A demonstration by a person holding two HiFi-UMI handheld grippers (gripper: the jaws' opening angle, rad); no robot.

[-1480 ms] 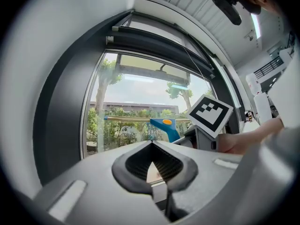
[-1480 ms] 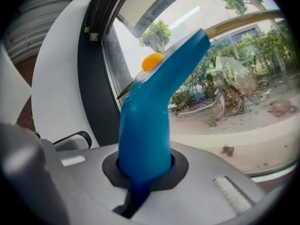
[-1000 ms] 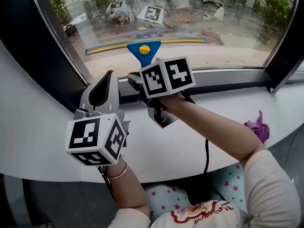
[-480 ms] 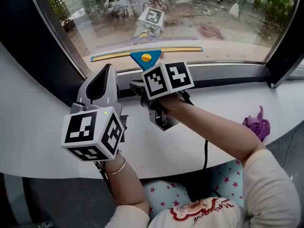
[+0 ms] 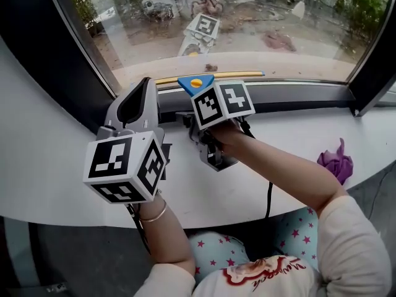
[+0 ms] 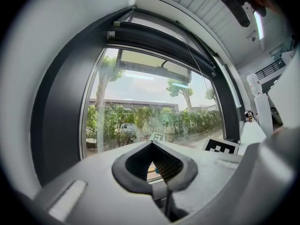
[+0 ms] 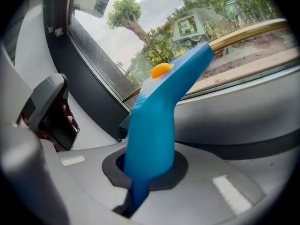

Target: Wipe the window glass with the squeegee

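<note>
While the right gripper point(image 7: 149, 165) clamps the squeegee point(image 7: 154, 121) by its blue handle, the left gripper point(image 5: 145, 86) hangs empty just beside it.

Nearest, both forearms reach out over the white sill point(image 5: 291, 141), where a purple cloth point(image 5: 334, 161) lies well off to the right. The left jaws are pressed together at the tips with nothing between them, pointing at the window's left part. The right jaws squeeze the handle from both sides; it rises out of them and bends toward the pane, an orange button point(image 7: 161, 71) on its head. Beyond, the yellow blade point(image 5: 238, 75) lies along the bottom edge of the window glass point(image 5: 260, 23), just above the dark frame point(image 5: 297, 94). Outside, trees and bare ground show through.
</note>
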